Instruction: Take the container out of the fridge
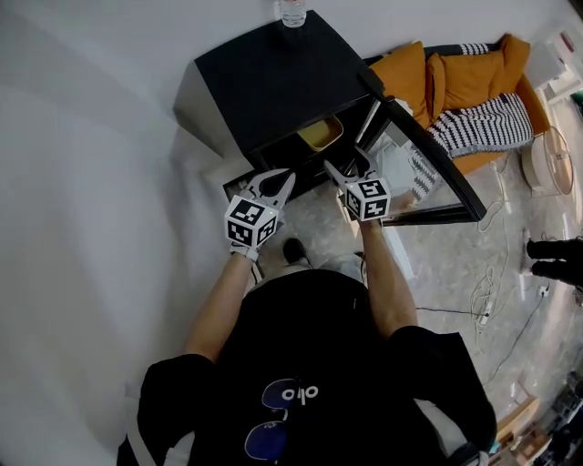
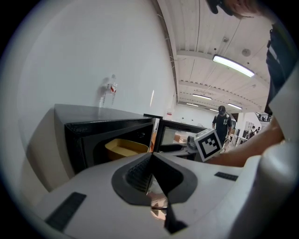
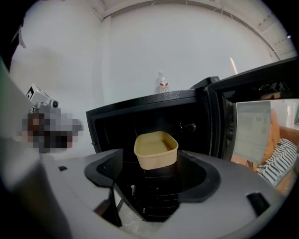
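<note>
- The container sits on a shelf inside the fridge, near the front of the opening, with the fridge door swung wide.
- Risk, as I judge it: the container is open-topped and looks light, so a pinch on one thin wall could bend it or tip it as it comes off the shelf.
- A grip taken too high or off-centre could let it slip and drop to the floor in front of the fridge.
- Coming in crooked, a gripper could knock the frame of the fridge opening or push the container further back on the shelf.
- Bumping the fridge hard could also topple the bottle standing on top of the fridge.
- The right gripper is in front of the fridge opening with its jaws spread partway. The container lines up between them in the right gripper view, but it is apart from them, so this gripper is released and holds nothing.
- The left gripper is also in front of the fridge, beside the right one. Its jaws are clenched together with nothing between them, and it touches nothing.
</note>
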